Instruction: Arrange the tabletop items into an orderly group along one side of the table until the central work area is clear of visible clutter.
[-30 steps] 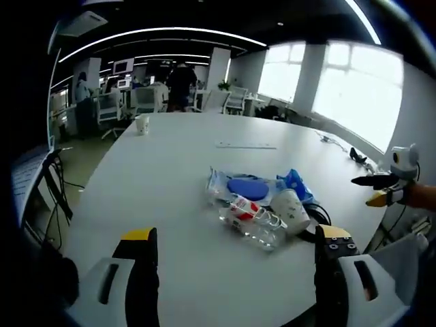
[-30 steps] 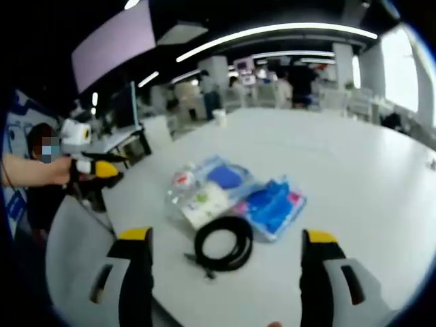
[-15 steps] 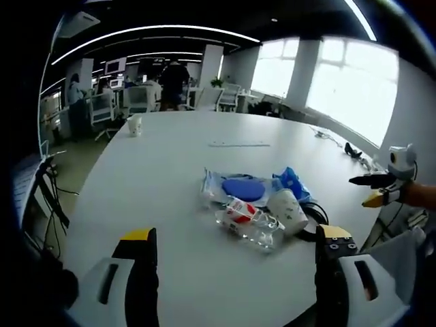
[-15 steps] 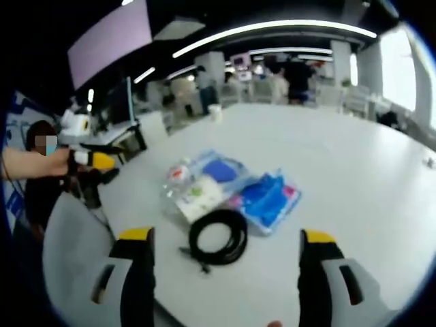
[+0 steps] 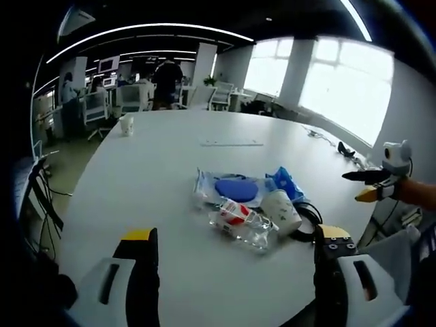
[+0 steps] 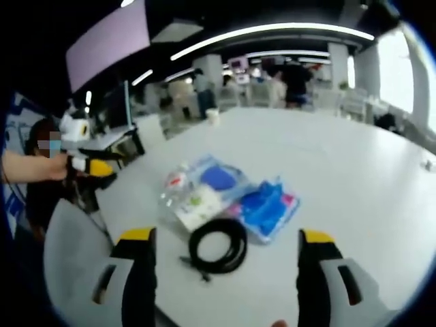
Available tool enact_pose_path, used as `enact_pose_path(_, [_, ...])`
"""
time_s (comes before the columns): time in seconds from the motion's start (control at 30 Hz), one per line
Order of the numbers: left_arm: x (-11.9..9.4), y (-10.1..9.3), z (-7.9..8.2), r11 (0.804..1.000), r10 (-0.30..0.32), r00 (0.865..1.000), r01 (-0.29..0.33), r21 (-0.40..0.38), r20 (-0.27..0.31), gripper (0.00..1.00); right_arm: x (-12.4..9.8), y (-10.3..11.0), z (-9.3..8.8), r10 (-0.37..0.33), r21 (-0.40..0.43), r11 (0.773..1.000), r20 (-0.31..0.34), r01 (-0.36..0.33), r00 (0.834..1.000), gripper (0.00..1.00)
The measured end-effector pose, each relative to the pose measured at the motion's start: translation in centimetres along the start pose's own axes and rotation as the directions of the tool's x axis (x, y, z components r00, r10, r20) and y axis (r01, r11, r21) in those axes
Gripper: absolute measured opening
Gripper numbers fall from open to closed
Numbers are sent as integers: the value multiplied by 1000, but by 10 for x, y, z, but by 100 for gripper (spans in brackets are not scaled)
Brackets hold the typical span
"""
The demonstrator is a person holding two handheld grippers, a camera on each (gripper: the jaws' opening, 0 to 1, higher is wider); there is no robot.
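Clutter pile (image 6: 225, 201) lying ahead of right gripper (image 6: 226, 253), wide and empty; left gripper (image 5: 235, 253) likewise wide. Both views drifting slightly; pile unmoved.

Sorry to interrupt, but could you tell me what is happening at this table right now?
A person holds a gripper in each hand over a large white table, and both the left gripper and the right gripper are open and hold nothing. A cluster of clutter lies together near one edge: a clear plastic bottle, a paper cup on its side, blue plastic packets and a coiled black cable. A lone cup stands far off. Nothing is grasped yet.
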State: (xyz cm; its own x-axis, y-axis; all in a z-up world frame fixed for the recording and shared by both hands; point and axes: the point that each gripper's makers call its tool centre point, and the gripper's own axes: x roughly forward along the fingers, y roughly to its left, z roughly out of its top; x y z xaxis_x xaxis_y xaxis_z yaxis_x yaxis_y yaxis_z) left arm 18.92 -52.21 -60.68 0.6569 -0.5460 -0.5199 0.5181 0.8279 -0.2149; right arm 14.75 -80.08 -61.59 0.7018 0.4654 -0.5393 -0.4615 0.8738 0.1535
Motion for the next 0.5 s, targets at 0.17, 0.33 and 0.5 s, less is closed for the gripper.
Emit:
enact_pose_path(0.17, [-1,4,-7,1000,0,1000,0,-14,-16,93,1,-2,0,-6,17,1000,0,6,1000,80])
enact_pose_path(0.33, [3,8,-5,1000,9,1000,-9,-29,-5,90,1,-2,1,-18,54,998,14,17,1000,80])
enact_pose_path(0.5, [6,6,1,999,2,1000,-2,-32,3,91,3,1,1,-11,38,999,0,11,1000,80])
